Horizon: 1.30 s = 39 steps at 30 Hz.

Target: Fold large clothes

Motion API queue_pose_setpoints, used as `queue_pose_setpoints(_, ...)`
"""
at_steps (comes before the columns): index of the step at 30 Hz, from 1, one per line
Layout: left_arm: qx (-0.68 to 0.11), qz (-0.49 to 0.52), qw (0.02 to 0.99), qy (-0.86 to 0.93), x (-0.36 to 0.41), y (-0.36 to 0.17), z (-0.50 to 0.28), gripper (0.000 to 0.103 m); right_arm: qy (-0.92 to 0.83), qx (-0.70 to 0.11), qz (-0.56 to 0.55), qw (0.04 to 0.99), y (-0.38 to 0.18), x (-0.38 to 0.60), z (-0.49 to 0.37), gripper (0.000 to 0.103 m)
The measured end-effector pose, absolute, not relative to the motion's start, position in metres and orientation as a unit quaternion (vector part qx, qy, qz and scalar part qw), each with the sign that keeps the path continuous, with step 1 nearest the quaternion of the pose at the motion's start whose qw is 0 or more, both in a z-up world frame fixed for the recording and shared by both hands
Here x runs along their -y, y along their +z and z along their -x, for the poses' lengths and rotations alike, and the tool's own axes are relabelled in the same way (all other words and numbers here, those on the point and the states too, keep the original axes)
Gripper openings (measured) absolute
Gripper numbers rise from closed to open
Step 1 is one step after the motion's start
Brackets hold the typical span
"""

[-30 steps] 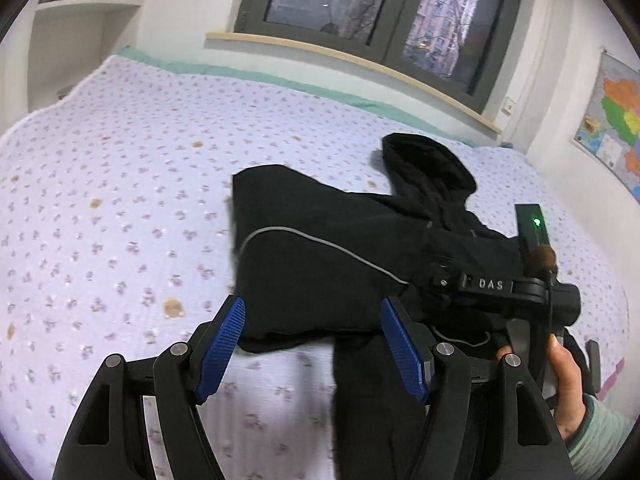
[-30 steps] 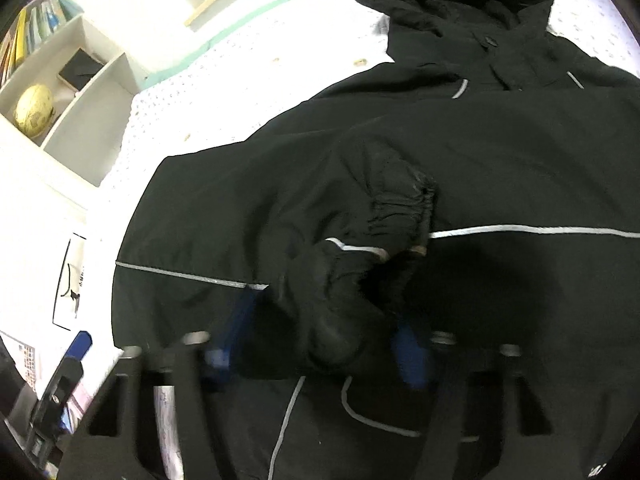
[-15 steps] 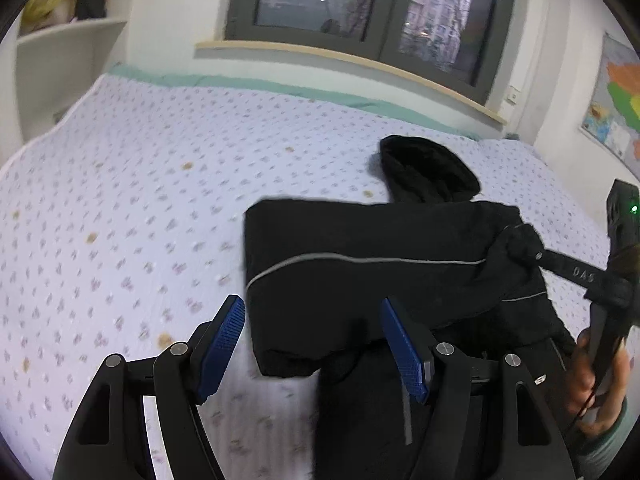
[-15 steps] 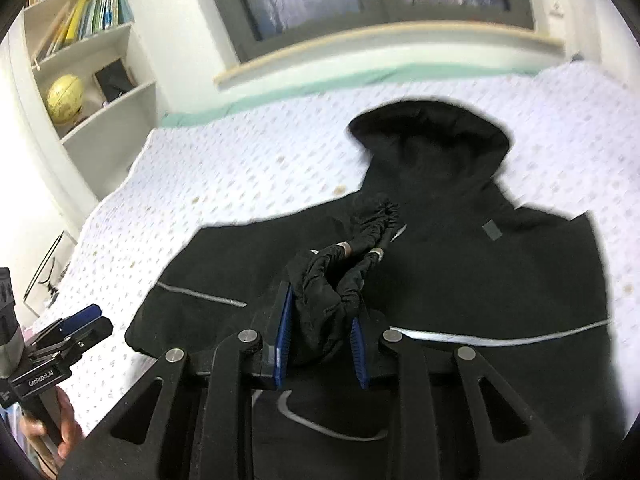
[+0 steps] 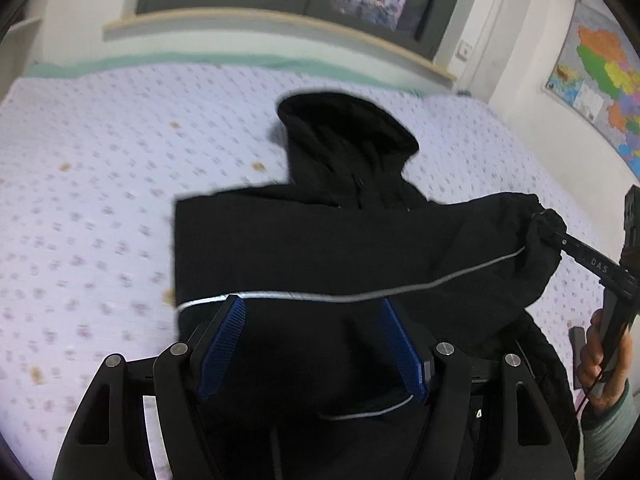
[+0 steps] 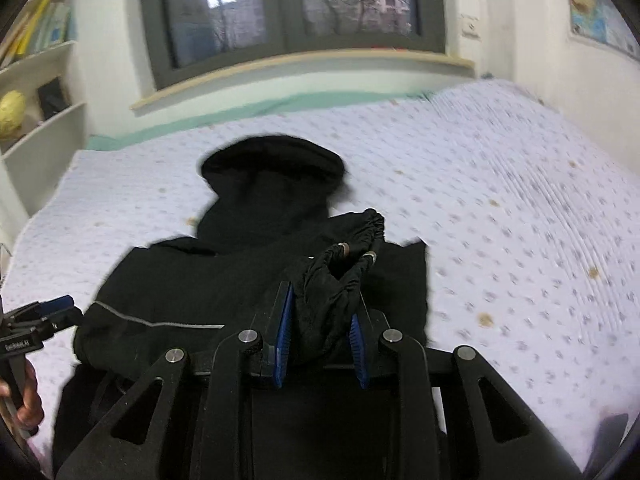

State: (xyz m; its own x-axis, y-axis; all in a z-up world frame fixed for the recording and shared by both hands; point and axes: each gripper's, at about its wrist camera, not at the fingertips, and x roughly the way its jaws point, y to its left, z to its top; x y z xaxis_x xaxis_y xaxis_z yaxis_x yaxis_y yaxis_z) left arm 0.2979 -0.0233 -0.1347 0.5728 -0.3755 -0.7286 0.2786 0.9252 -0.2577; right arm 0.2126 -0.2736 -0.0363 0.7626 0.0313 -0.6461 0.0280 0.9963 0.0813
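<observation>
A black hooded jacket [image 5: 320, 248] with a thin reflective stripe lies on the bed, hood toward the window. My left gripper [image 5: 312, 312] is open and empty, hovering over the jacket's lower body. My right gripper [image 6: 324, 308] is shut on the jacket's elastic sleeve cuff [image 6: 356, 240] and holds it raised. In the left wrist view the right gripper [image 5: 560, 240] pulls the sleeve out to the right across the jacket. The jacket [image 6: 248, 272] also fills the middle of the right wrist view, where the left gripper [image 6: 52, 308] shows at the left edge.
The bed [image 5: 80, 200] has a lilac flowered sheet with some brown spots. A window sill [image 5: 280, 28] runs behind it. A map [image 5: 600, 80] hangs on the right wall. Shelves [image 6: 36, 92] with books and a yellow globe stand at the left.
My right gripper has lifted the sleeve cuff and carried it out to the right, stretching the sleeve across the jacket. My left gripper has moved forward over the jacket's lower body, still open.
</observation>
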Motion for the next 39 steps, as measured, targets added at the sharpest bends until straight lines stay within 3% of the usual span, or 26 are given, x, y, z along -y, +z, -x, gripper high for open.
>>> queue_pose_setpoints(9, -0.48, 0.019, 0.859, -0.175, 0.055, -0.211, -0.324, 0.071, -0.034, -0.444, -0.033, 0.895, -0.141, 0.299, -0.224, 0.032)
queue_pose_setpoints(12, -0.48, -0.007, 0.86, -0.173, 0.06, -0.207, -0.321, 0.071, -0.049, -0.452, -0.025, 0.89, -0.135, 0.301, -0.223, 0.046)
queue_pose_setpoints(14, -0.477, -0.01, 0.862, -0.174, 0.059, -0.2, -0.319, 0.071, -0.058, -0.436, -0.037, 0.897, -0.117, 0.305, -0.215, 0.062)
queue_pose_setpoints(15, -0.469, 0.006, 0.864, -0.184, 0.055, -0.19, -0.316, 0.071, -0.053, -0.417, -0.047, 0.906, -0.103, 0.304, -0.21, 0.067)
queue_pose_setpoints(17, -0.448, 0.054, 0.868, -0.209, 0.044, -0.17, -0.315, 0.072, -0.037, -0.381, -0.061, 0.922, -0.079, 0.3, -0.203, 0.086)
queue_pose_setpoints(18, -0.441, 0.074, 0.869, -0.214, 0.038, -0.163, -0.316, 0.072, -0.027, -0.368, -0.06, 0.928, -0.069, 0.293, -0.204, 0.088)
queue_pose_setpoints(23, -0.464, 0.13, 0.849, -0.218, 0.034, -0.165, -0.345, 0.072, 0.005, -0.391, -0.02, 0.92, -0.073, 0.249, -0.24, 0.088)
queue_pose_setpoints(26, -0.479, 0.088, 0.857, -0.167, 0.039, -0.197, -0.361, 0.071, 0.005, -0.437, -0.001, 0.899, -0.107, 0.236, -0.268, 0.088)
queue_pose_setpoints(29, -0.453, 0.115, 0.866, -0.176, 0.023, -0.219, -0.361, 0.071, -0.001, -0.494, 0.022, 0.869, -0.155, 0.238, -0.288, 0.09)
queue_pose_setpoints(39, -0.406, 0.046, 0.899, -0.159, 0.039, -0.225, -0.346, 0.071, 0.011, -0.401, 0.044, 0.915, -0.166, 0.24, -0.251, 0.092)
